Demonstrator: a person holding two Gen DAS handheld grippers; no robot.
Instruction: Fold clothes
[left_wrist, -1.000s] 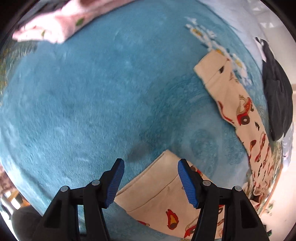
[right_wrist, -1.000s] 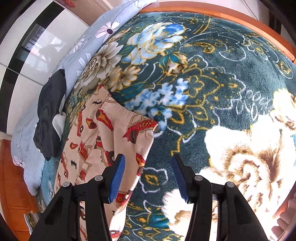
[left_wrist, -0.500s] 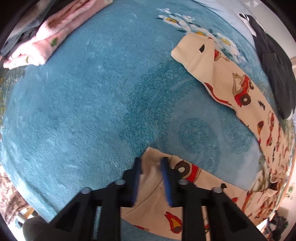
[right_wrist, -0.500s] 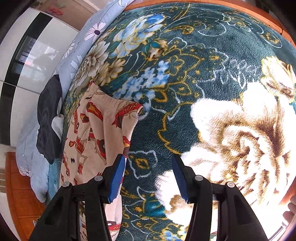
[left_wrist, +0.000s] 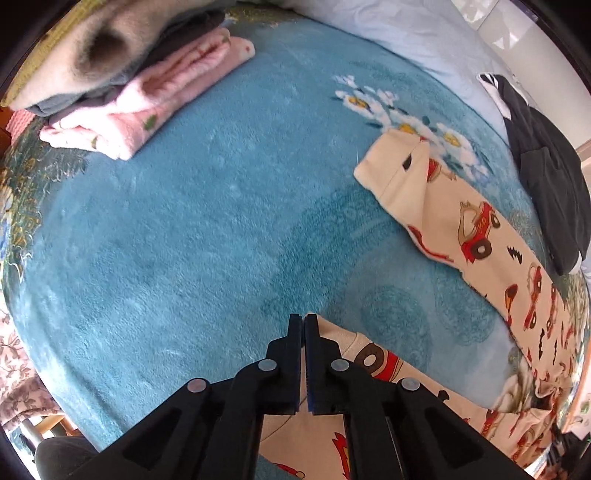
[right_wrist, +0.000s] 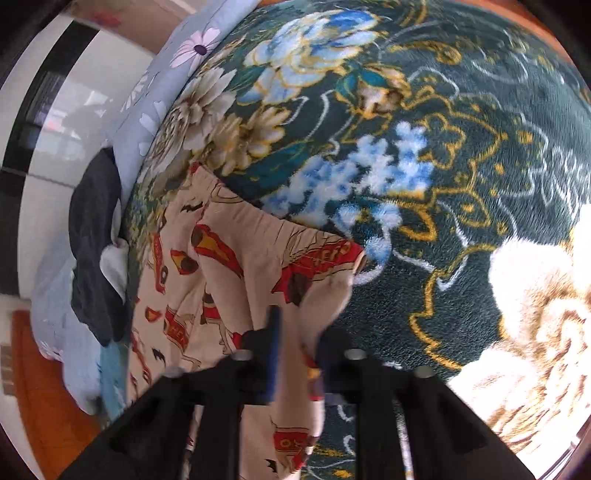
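Both grips set: left gripper (left_wrist: 303, 325) pinched on pyjama trousers (left_wrist: 476, 236) hem on blue blanket (left_wrist: 184, 240), right gripper (right_wrist: 295, 332) clamped on waistband edge; next prob. lift tog., fold w/o slack.

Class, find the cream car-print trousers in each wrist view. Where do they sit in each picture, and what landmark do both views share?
Left wrist view: the cream car-print trousers run down the right side, with a second leg at the bottom under the tongs.
Right wrist view: the trousers fill the lower left centre, reaching into the tongs.
Shared landmark: the dark garment lying beside the trousers.
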